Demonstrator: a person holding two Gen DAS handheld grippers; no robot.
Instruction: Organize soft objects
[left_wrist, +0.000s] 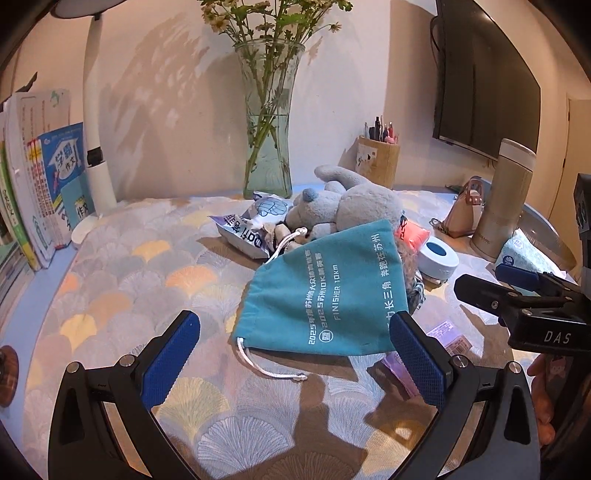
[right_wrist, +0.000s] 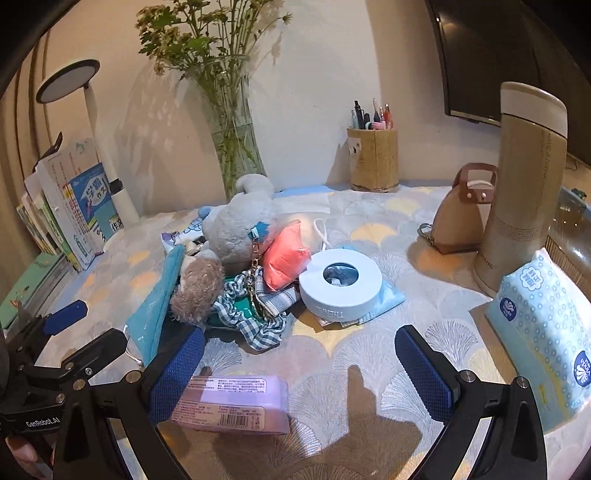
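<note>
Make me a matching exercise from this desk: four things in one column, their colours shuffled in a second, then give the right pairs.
Things:
1. drawstring pouch
2. plush toy
3. flat packet nearest the right gripper
4. pen holder

Colours:
A. grey
B. tan
C. teal
D. lilac

Pairs: 1-C, 2-A, 3-D, 4-B

Grey stuffed toy (right_wrist: 240, 225) lies on its side w/ teal bag (left_wrist: 325, 291) leaning on it, pink pouch (right_wrist: 286, 254) beside.
</note>
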